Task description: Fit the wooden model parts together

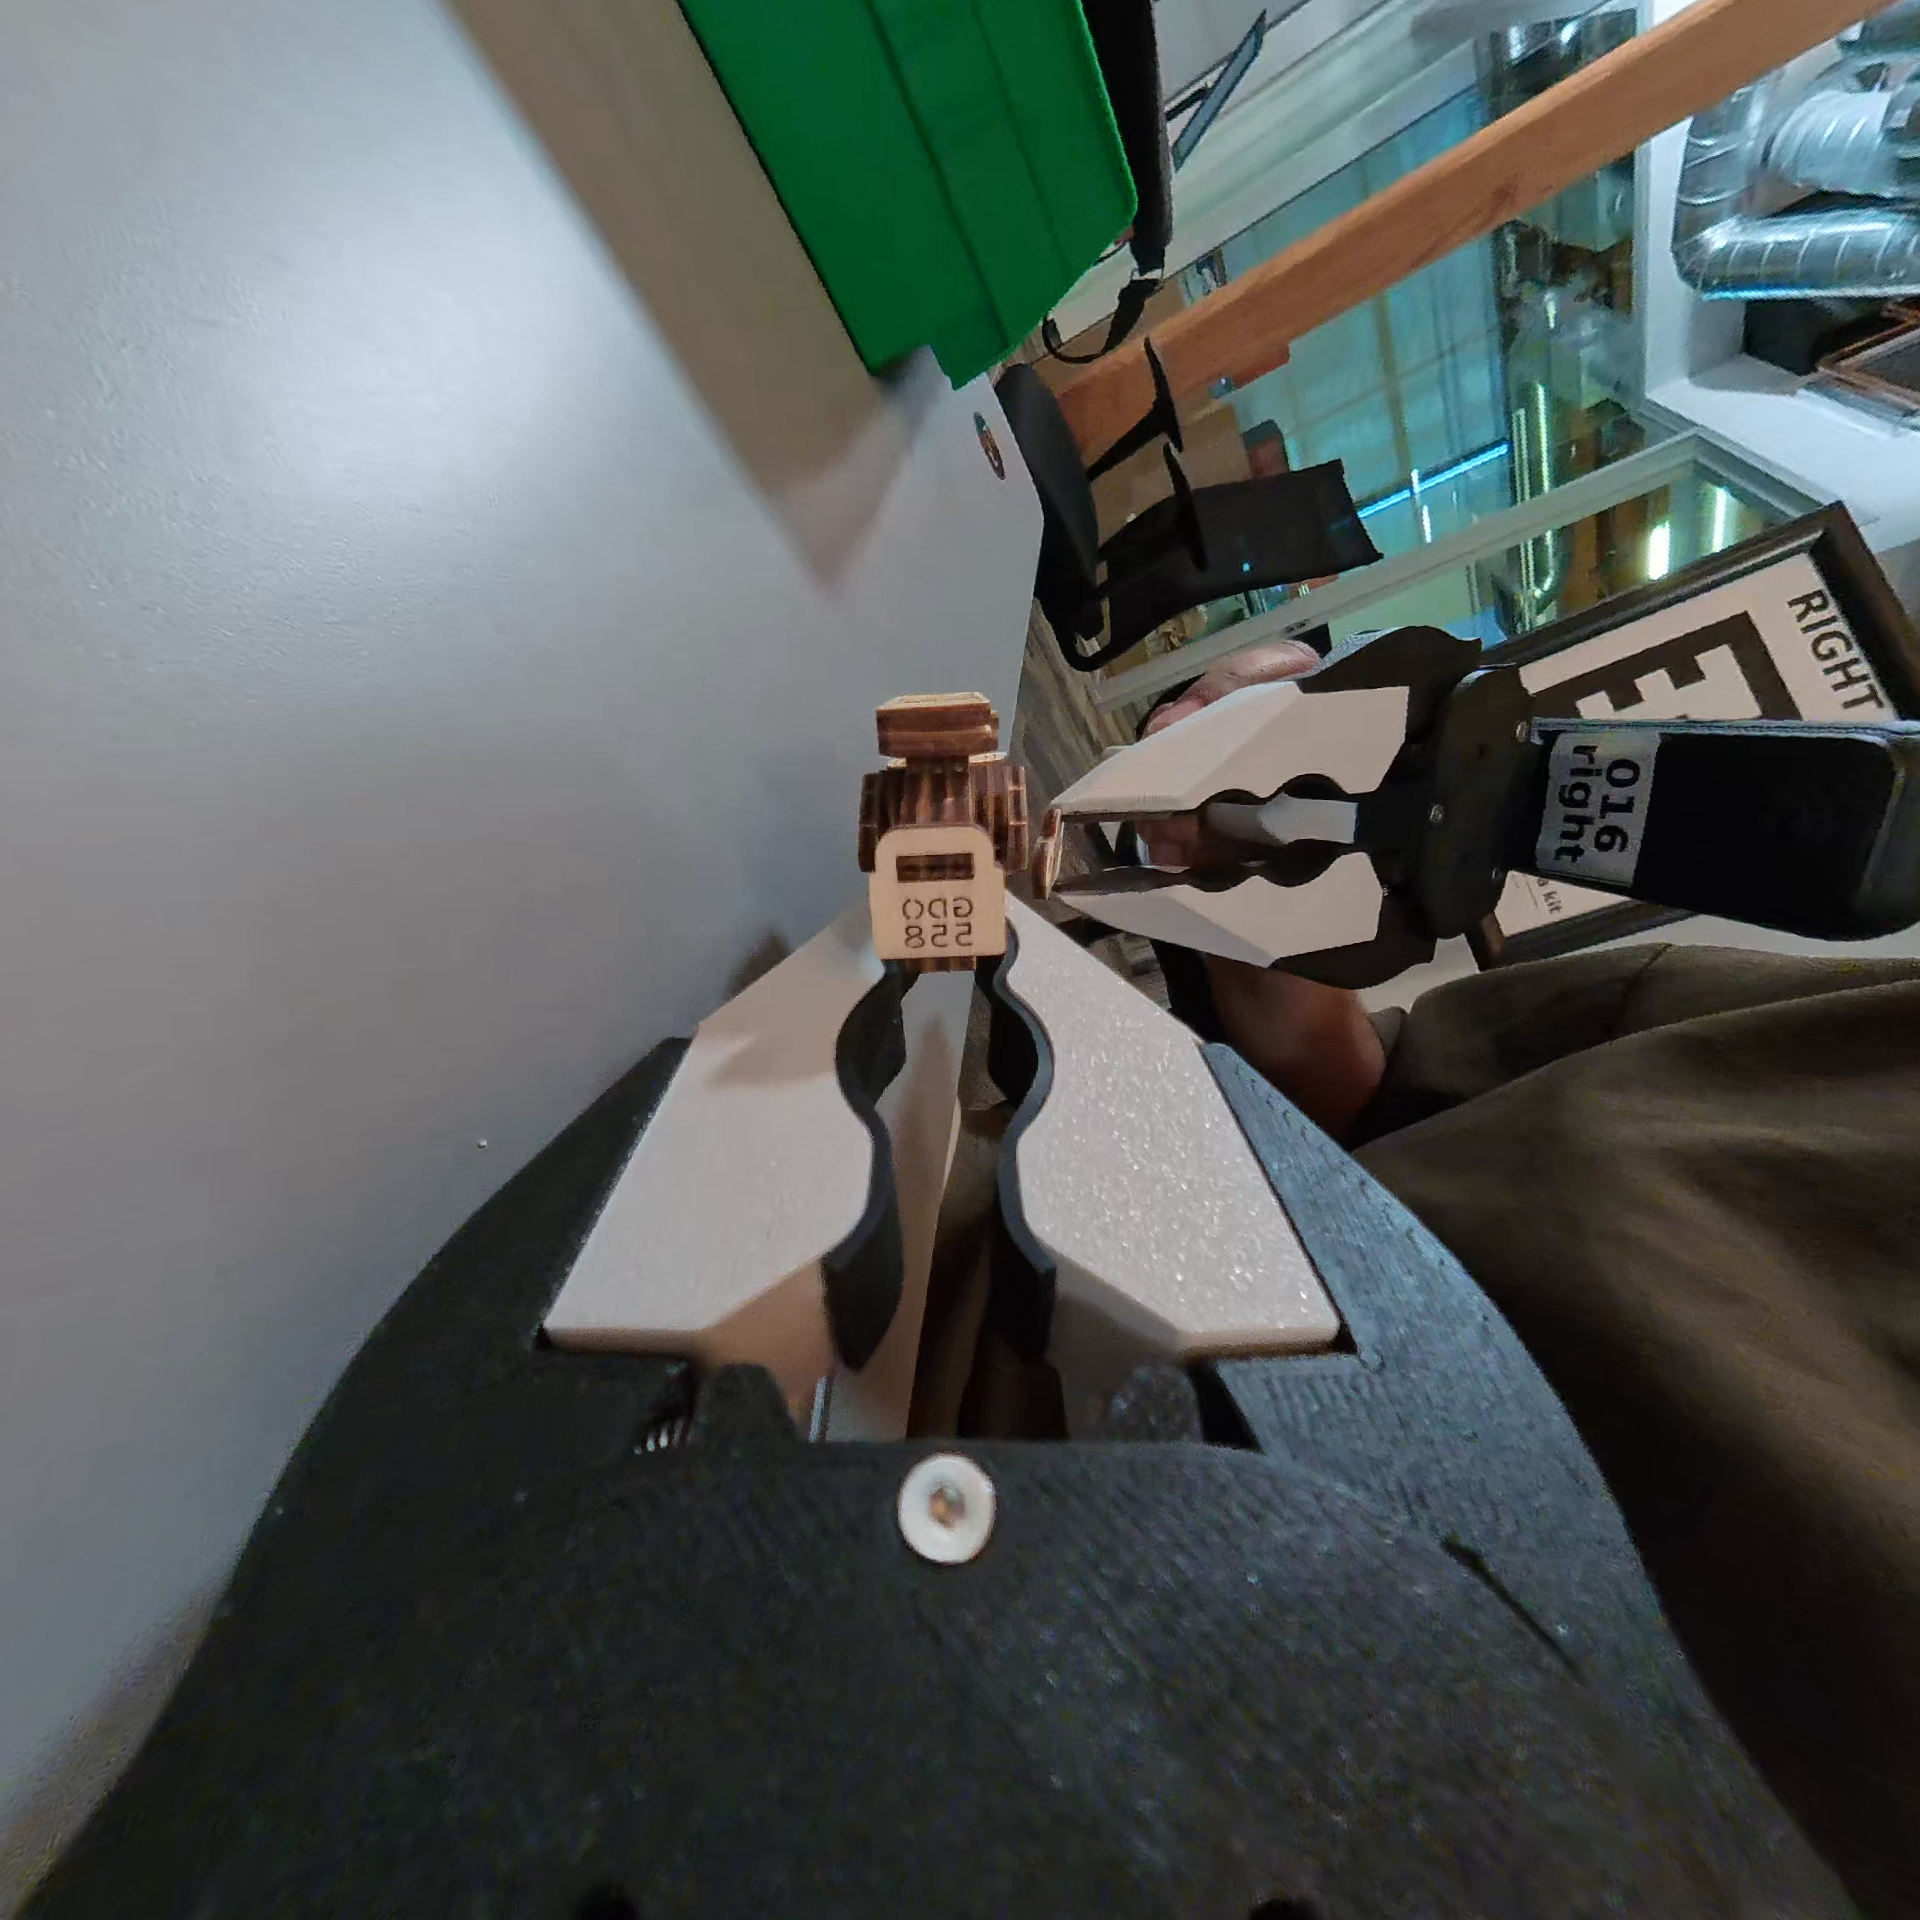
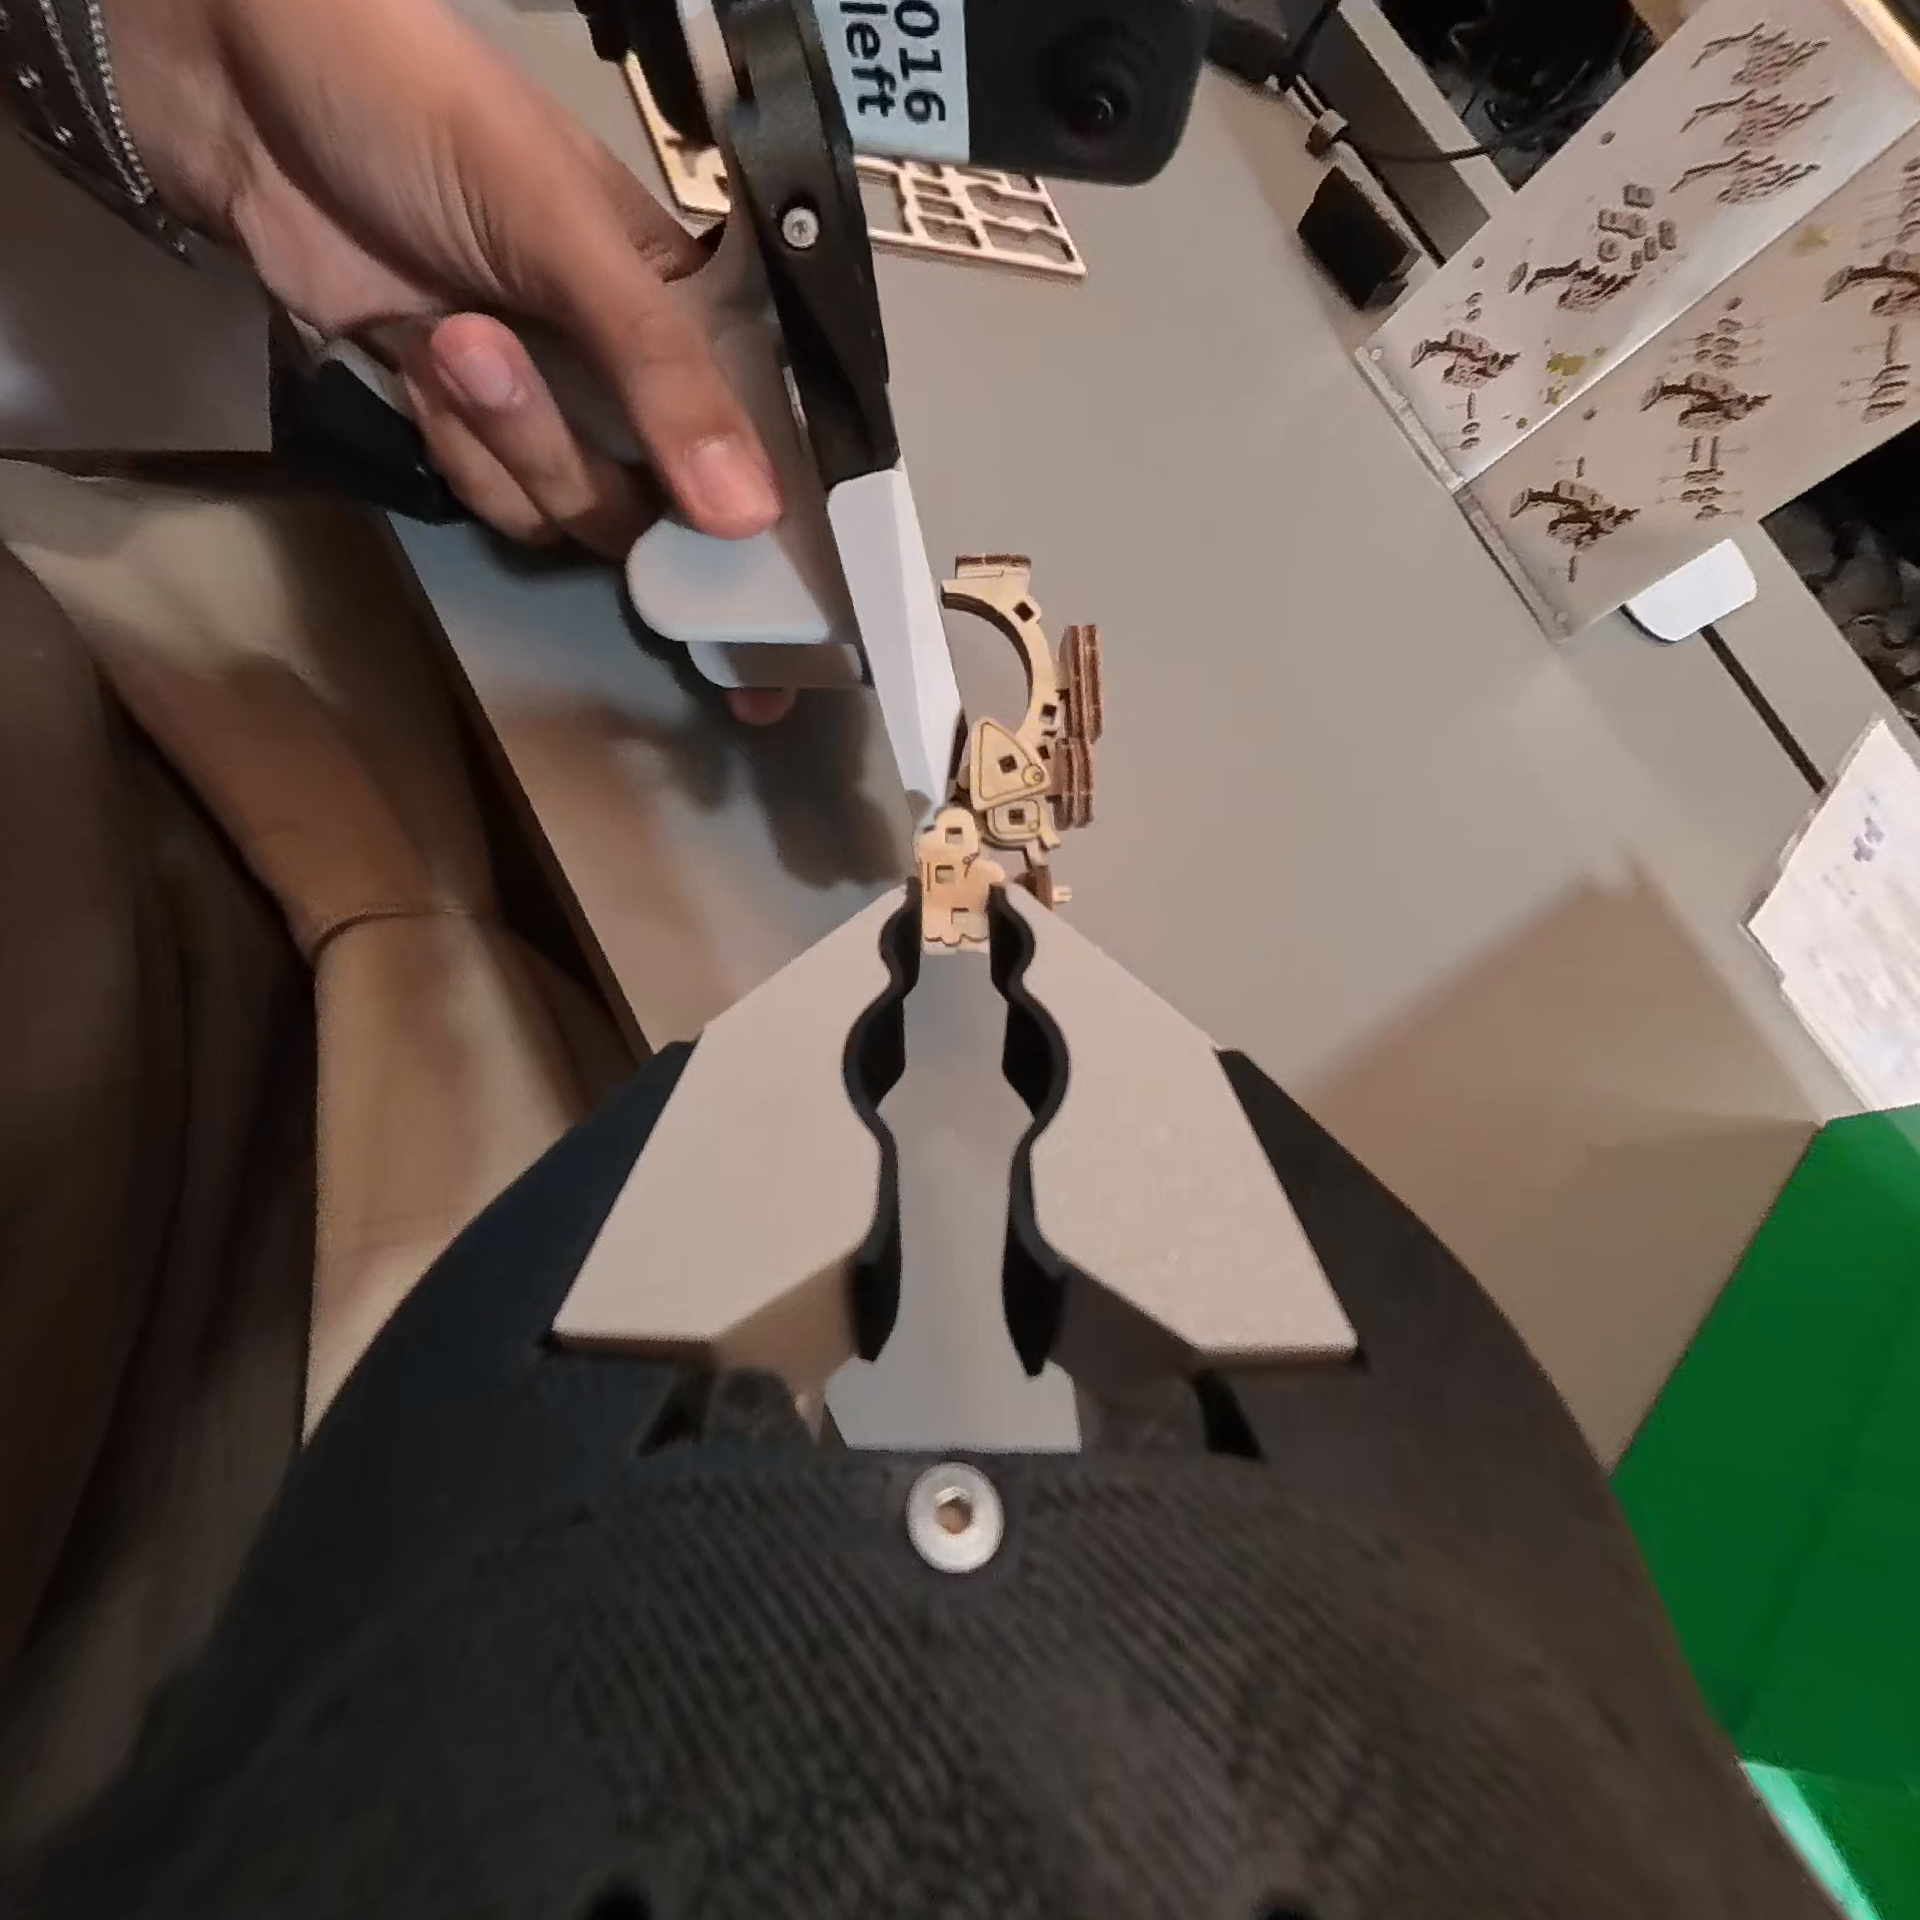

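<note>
My left gripper (image 1: 940, 961) is shut on the lower end of a partly built wooden model (image 1: 940, 821), light plywood with dark layered edges, held up above the grey table (image 1: 312, 520). My right gripper (image 1: 1060, 847) comes in from the right, shut on a small flat wooden piece (image 1: 1047, 854) held at the model's side. In the right wrist view my right gripper (image 2: 956, 920) grips that small piece (image 2: 954, 883), which meets the lower part of the model (image 2: 1029, 717). The left gripper (image 2: 928, 784) reaches down from above, held by a hand (image 2: 468, 260).
A green box (image 1: 914, 177) sits on the table and also shows in the right wrist view (image 2: 1766, 1455). A wooden parts sheet (image 2: 966, 229) lies at the far side. Illustrated instruction sheets (image 2: 1662, 312) stand at the right, with papers (image 2: 1849, 935) below them. The grippers are tip to tip, or close to it.
</note>
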